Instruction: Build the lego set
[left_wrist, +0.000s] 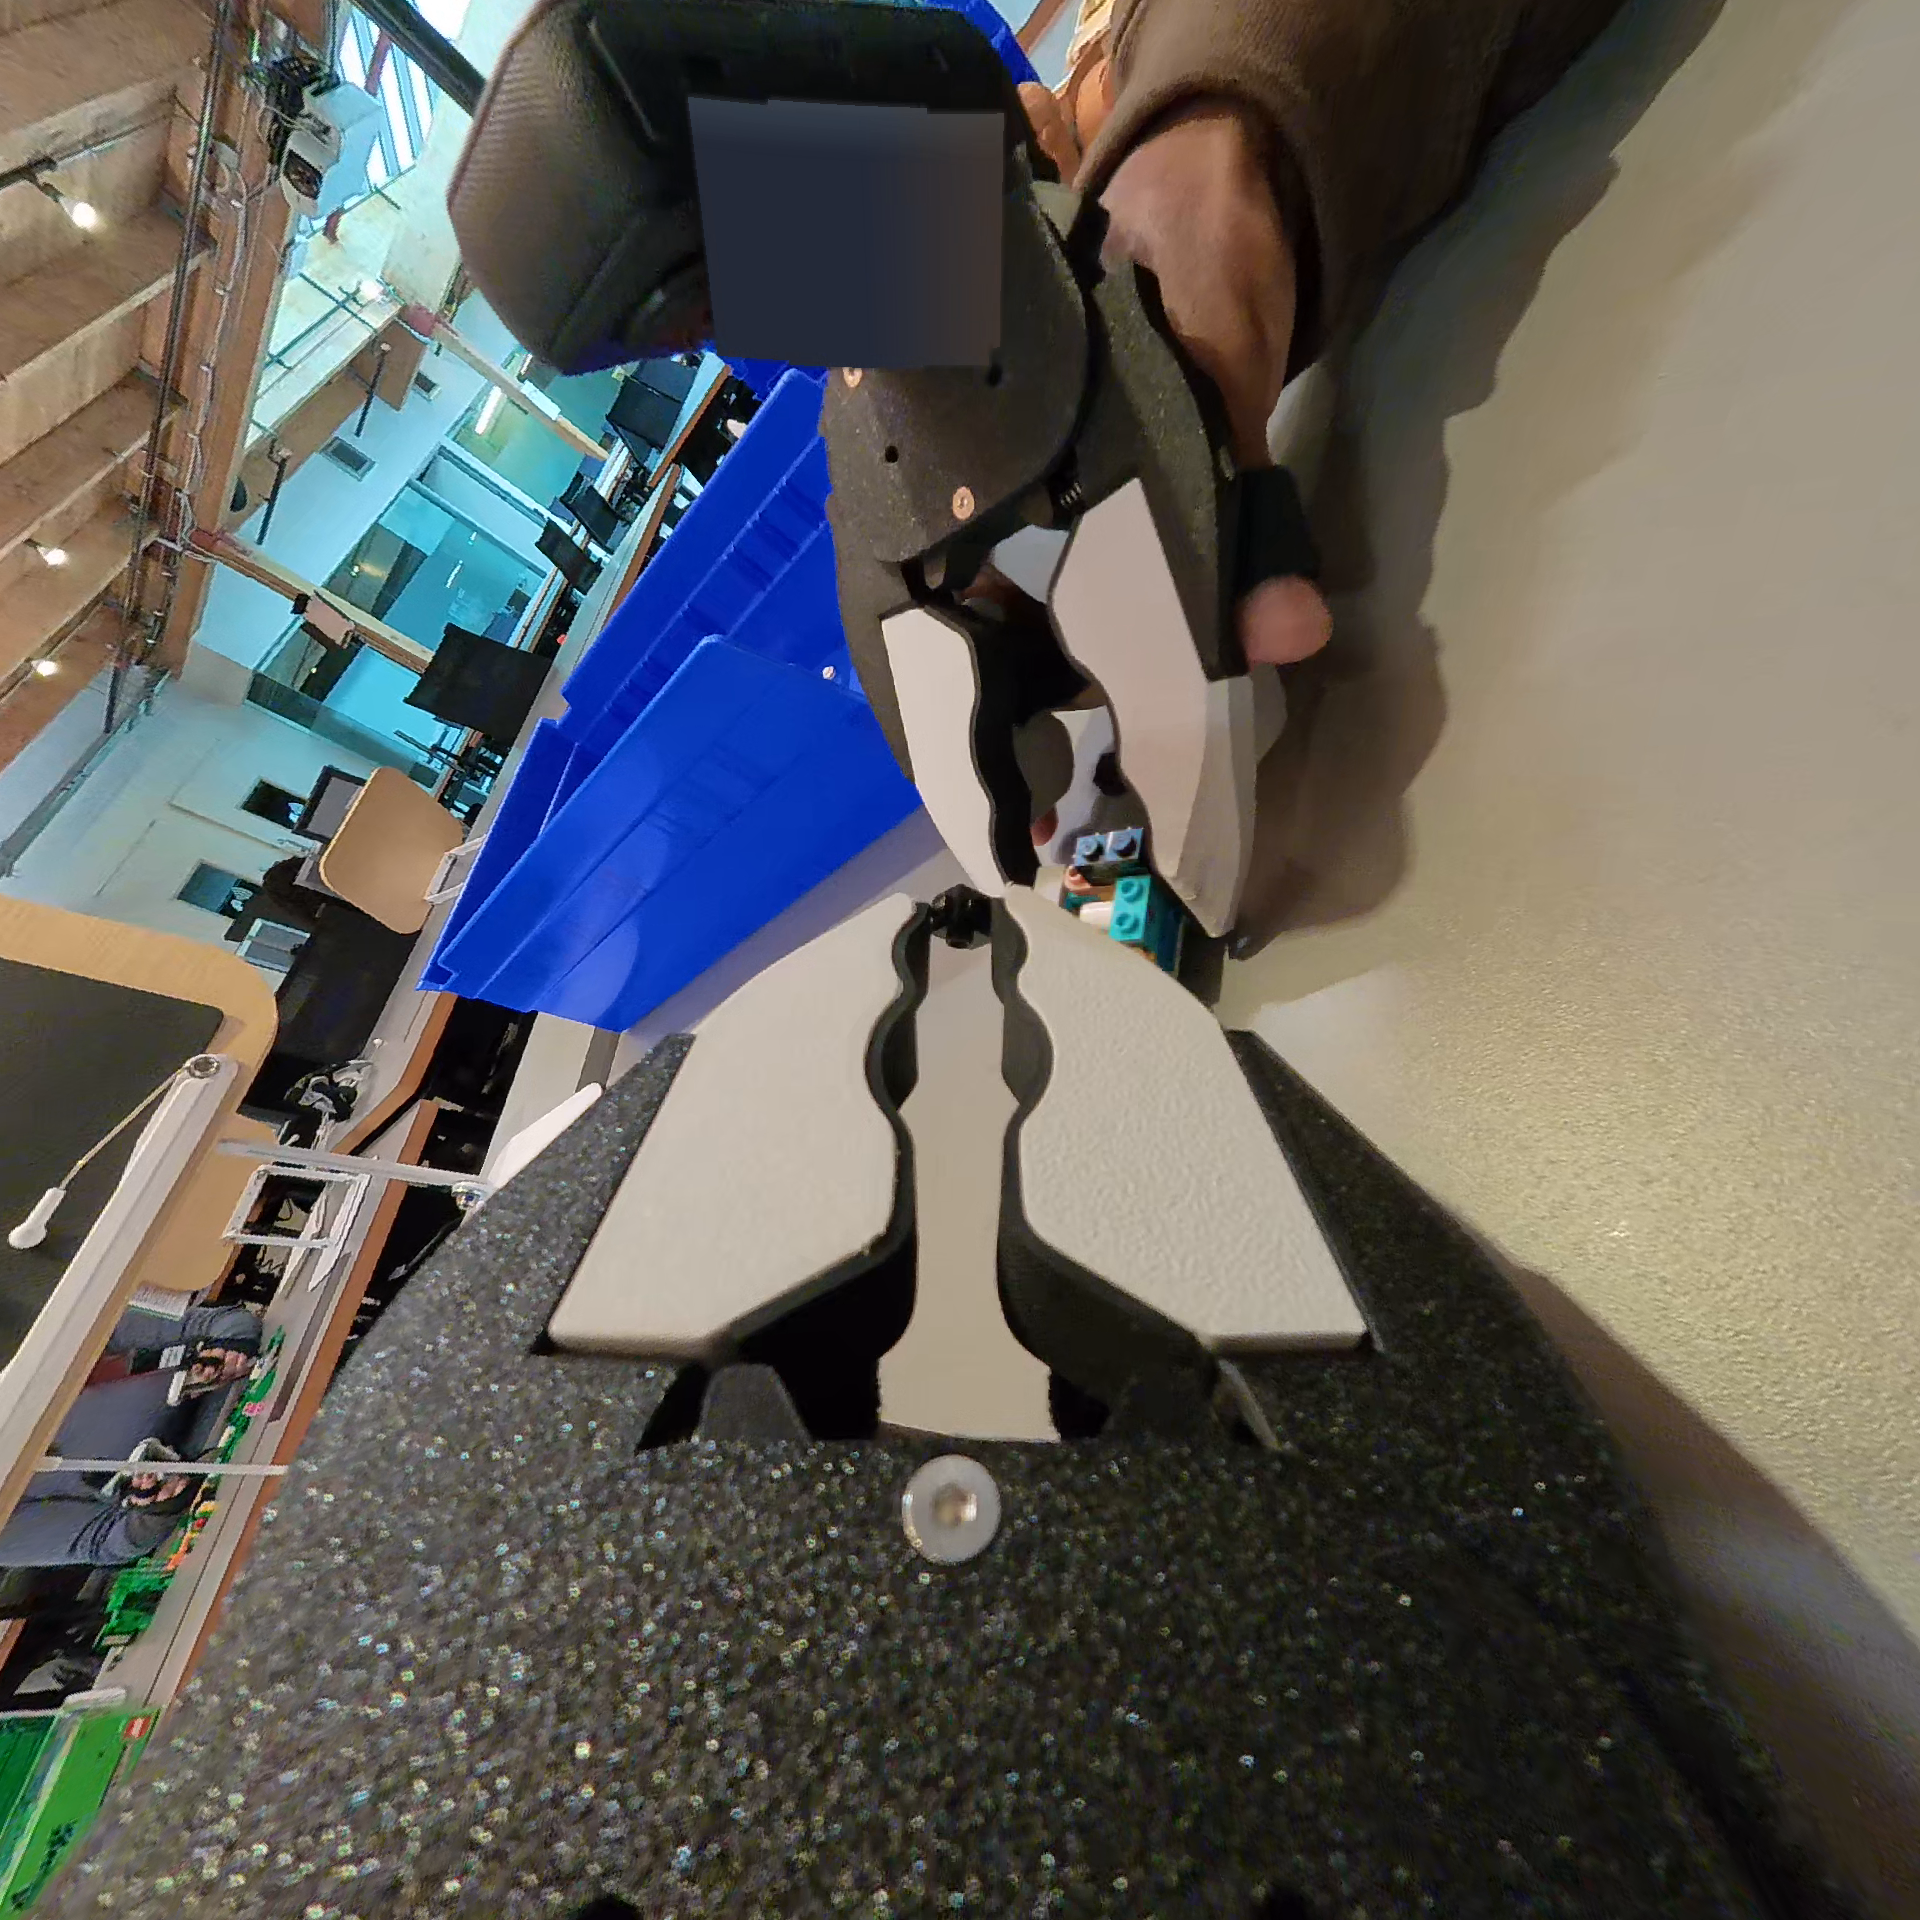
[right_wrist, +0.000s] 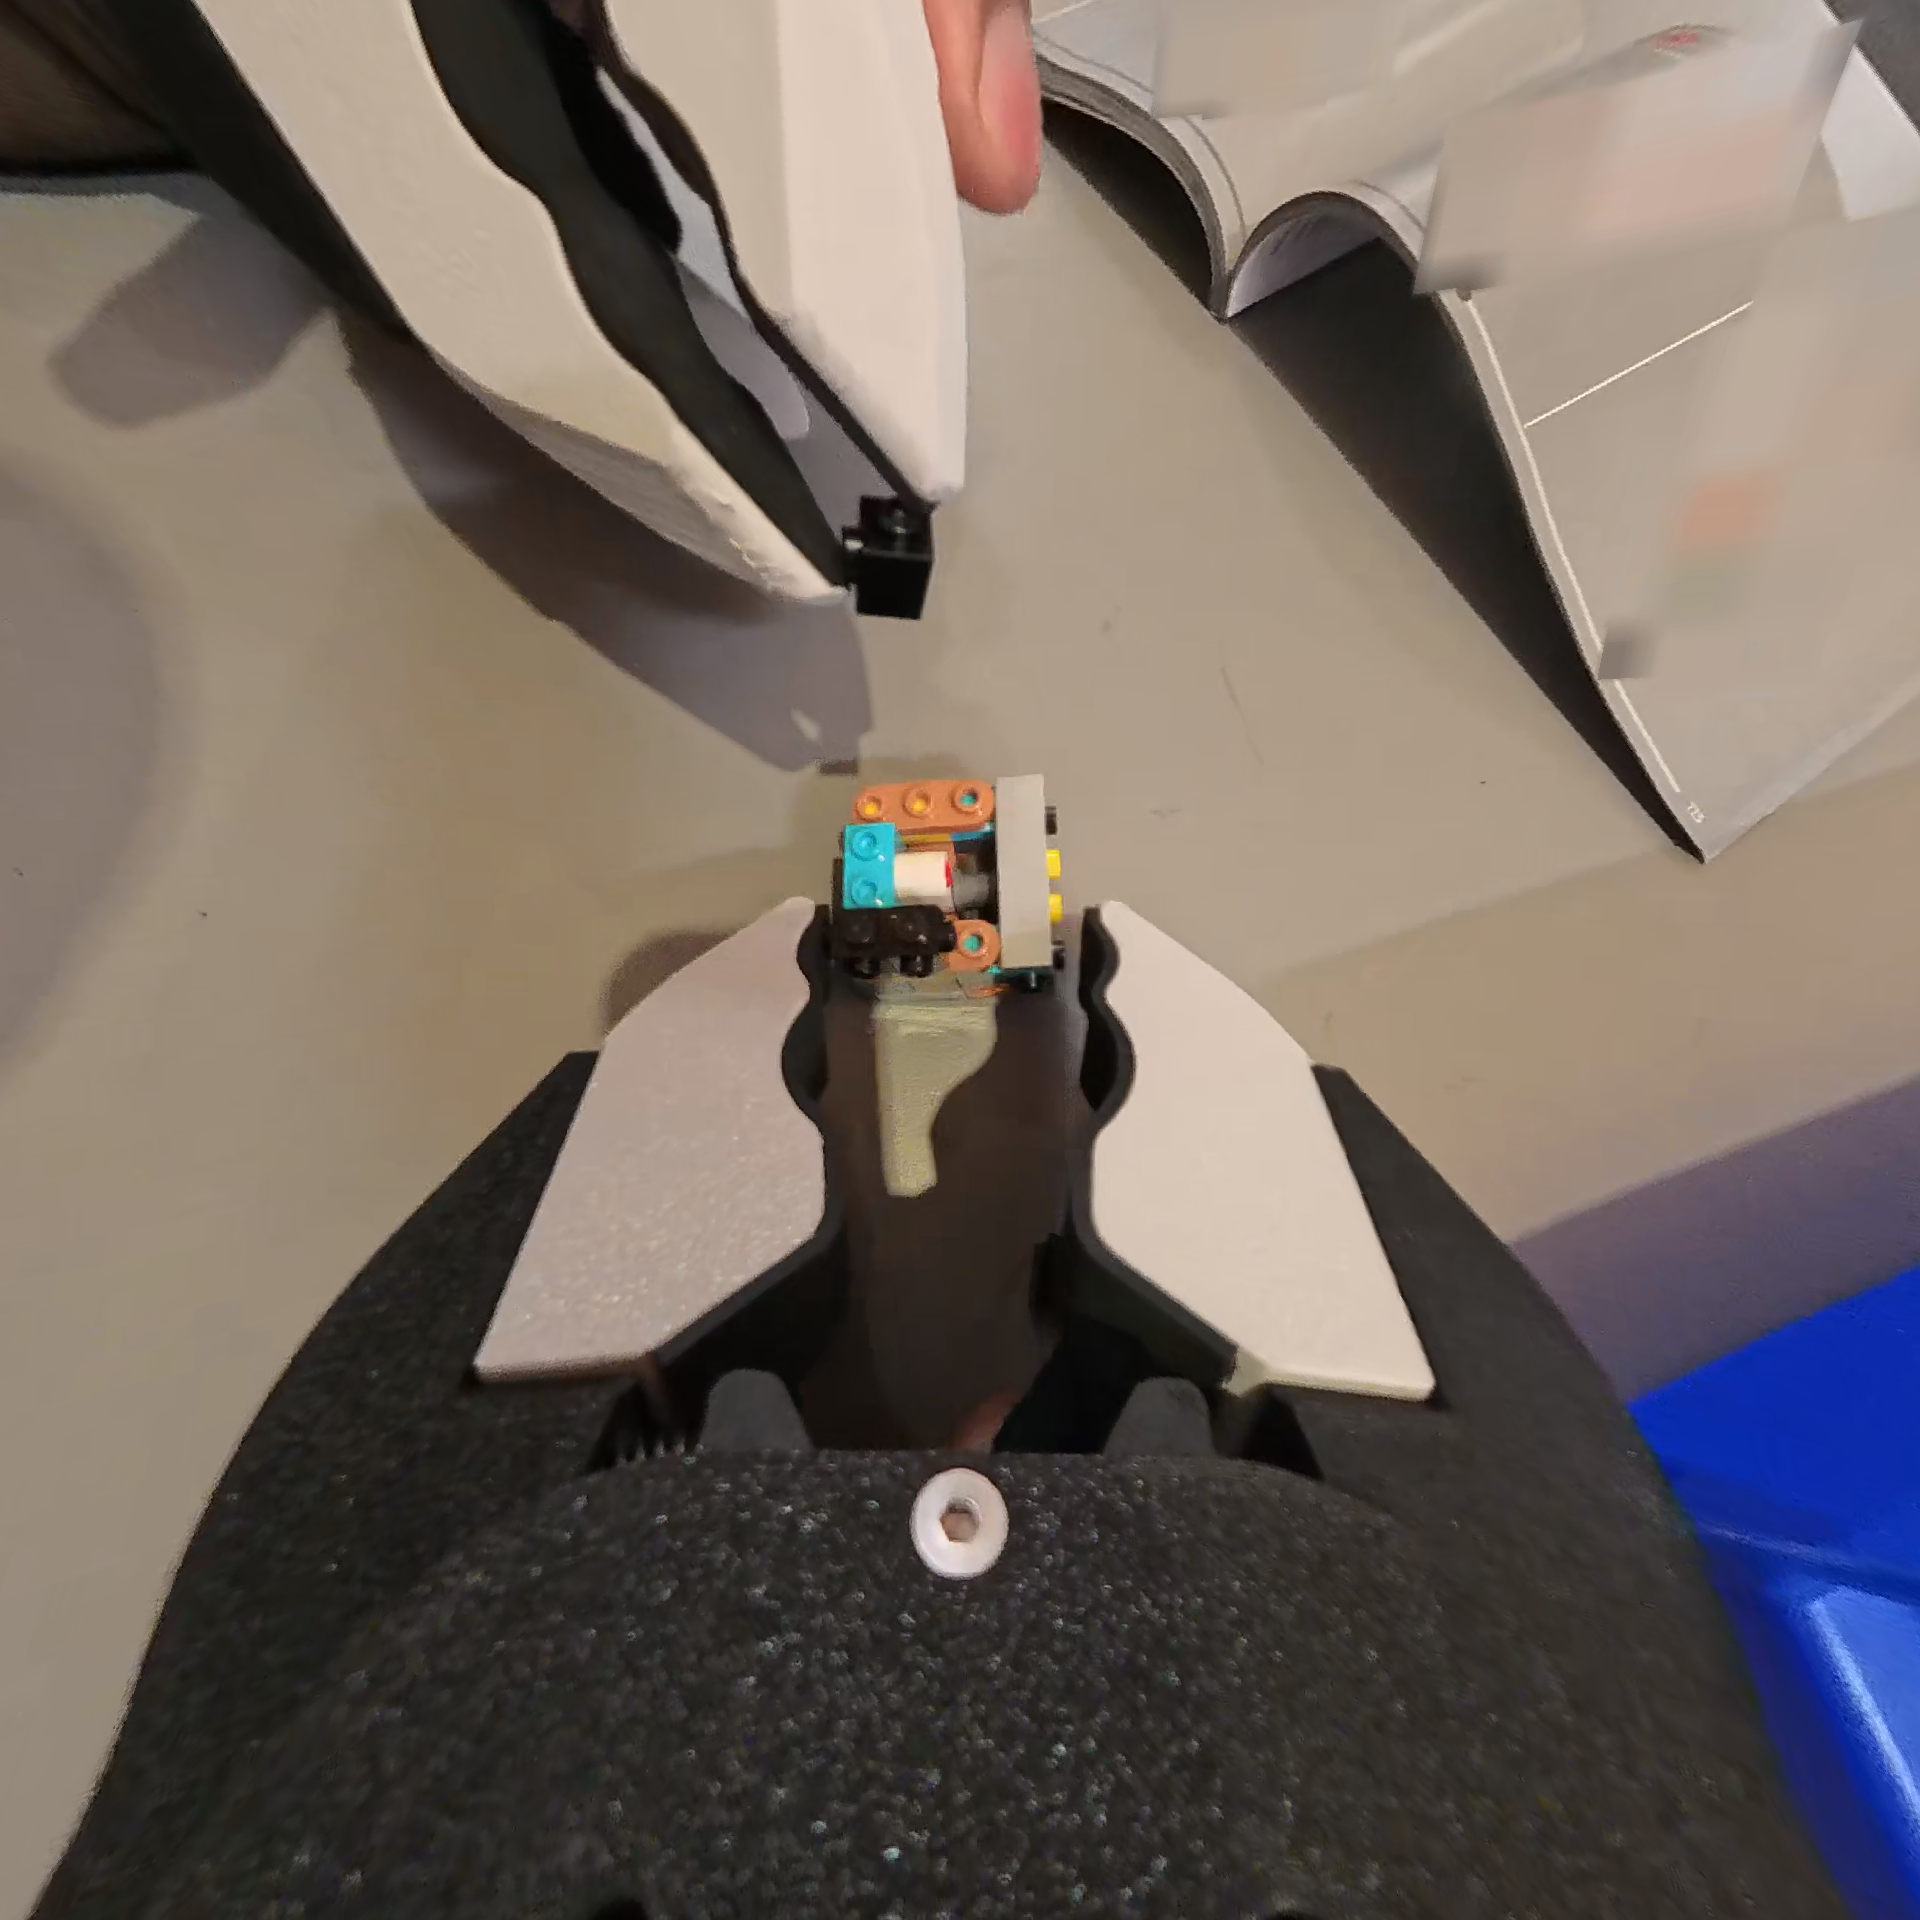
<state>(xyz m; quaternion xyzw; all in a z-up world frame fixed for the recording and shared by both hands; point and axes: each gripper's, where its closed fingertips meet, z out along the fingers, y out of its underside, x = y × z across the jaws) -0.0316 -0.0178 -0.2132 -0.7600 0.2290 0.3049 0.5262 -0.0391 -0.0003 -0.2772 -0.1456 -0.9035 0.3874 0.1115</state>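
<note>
My right gripper (right_wrist: 951, 927) is shut on a small lego assembly (right_wrist: 940, 883) of teal, brown, grey, black and yellow pieces, held at its near end. My left gripper (left_wrist: 956, 906) is shut on a small black brick (left_wrist: 956, 921) at its fingertips. In the right wrist view the left gripper (right_wrist: 883, 535) comes in from the upper left, and its black brick (right_wrist: 888, 569) hangs a short way beyond the assembly, apart from it. In the left wrist view the right gripper (left_wrist: 1112, 894) faces mine with the assembly (left_wrist: 1127, 899) between its tips.
An open instruction booklet (right_wrist: 1558, 416) lies on the grey table (right_wrist: 312, 831) at the upper right. Blue bins (left_wrist: 707, 790) stand behind the grippers, and one also shows at the lower right of the right wrist view (right_wrist: 1808, 1558). A person's hand (left_wrist: 1226, 291) holds the right gripper. Some 7 centimetres of space lies between my two pairs of fingers.
</note>
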